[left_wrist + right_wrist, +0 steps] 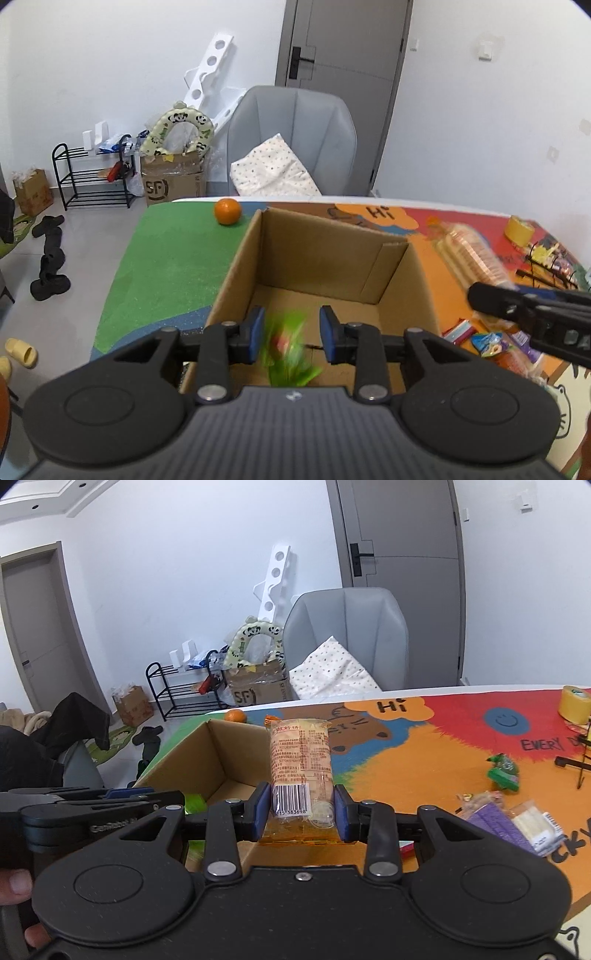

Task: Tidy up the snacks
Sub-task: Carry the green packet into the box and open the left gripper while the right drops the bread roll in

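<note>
An open cardboard box [332, 243] stands on the colourful table mat; it also shows in the right wrist view [207, 753]. My left gripper [291, 334] is open above the box, and a blurred green snack packet [288, 343] is between its blue pads, apparently loose and falling into the box. My right gripper [299, 808] is shut on a long orange biscuit packet [301, 768] and holds it upright just right of the box. That packet shows blurred in the left wrist view [469, 254], with the right gripper [532, 317] at the edge.
An orange [228, 211] lies on the green part of the mat behind the box. Loose snack packets [517, 819] and a green packet [502, 771] lie at the right. A yellow tape roll [574, 703] and a thin black wire stand [546, 266] are at the far right. A grey chair [295, 136] stands behind the table.
</note>
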